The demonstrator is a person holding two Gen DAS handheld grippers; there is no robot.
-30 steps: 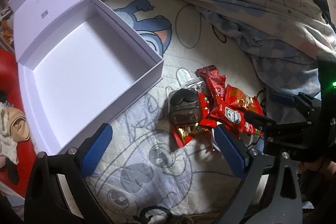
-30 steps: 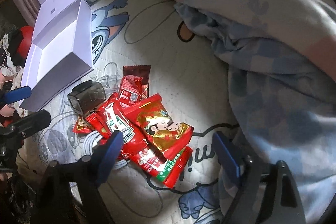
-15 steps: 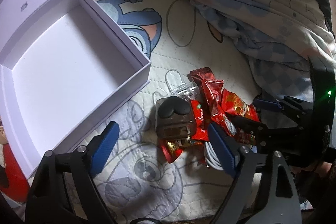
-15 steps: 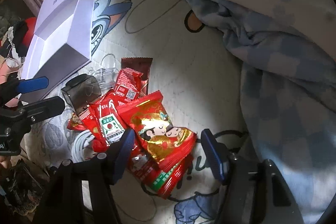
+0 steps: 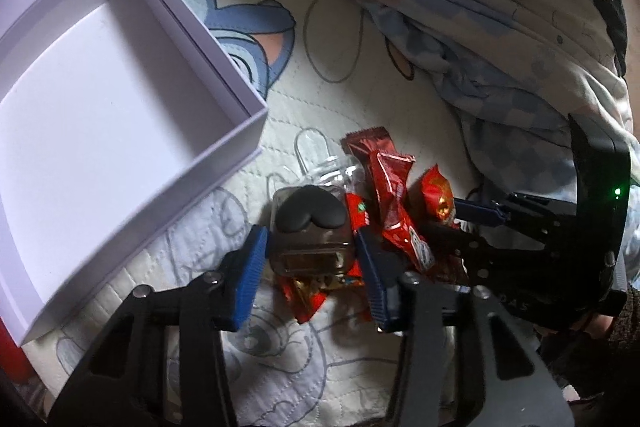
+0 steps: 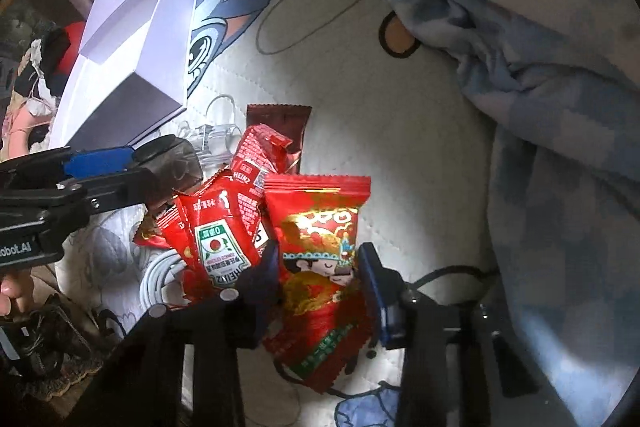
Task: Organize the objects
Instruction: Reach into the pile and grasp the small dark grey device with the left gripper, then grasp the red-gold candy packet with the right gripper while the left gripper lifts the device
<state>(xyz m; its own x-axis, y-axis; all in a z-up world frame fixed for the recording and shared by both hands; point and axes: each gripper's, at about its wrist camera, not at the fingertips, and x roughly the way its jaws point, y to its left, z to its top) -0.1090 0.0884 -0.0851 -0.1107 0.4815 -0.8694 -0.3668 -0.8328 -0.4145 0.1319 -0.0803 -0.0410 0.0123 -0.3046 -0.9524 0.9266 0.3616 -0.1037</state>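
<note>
Left wrist view: the left tool (image 5: 308,259) is narrowed around the dark earbud case (image 5: 310,237), pads beside its sides, contact uncertain. The right tool (image 6: 318,287) brackets a red snack packet (image 6: 320,259). Next, lifting into the white box (image 5: 224,75) seems called for.

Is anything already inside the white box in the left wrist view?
No, the white box shows only its bare floor, while the dark case and red snack packets lie on the bed beside it.

Red snack packets (image 6: 316,247) lie heaped beside a dark translucent case (image 5: 310,235), near the open white box (image 5: 224,75).
</note>
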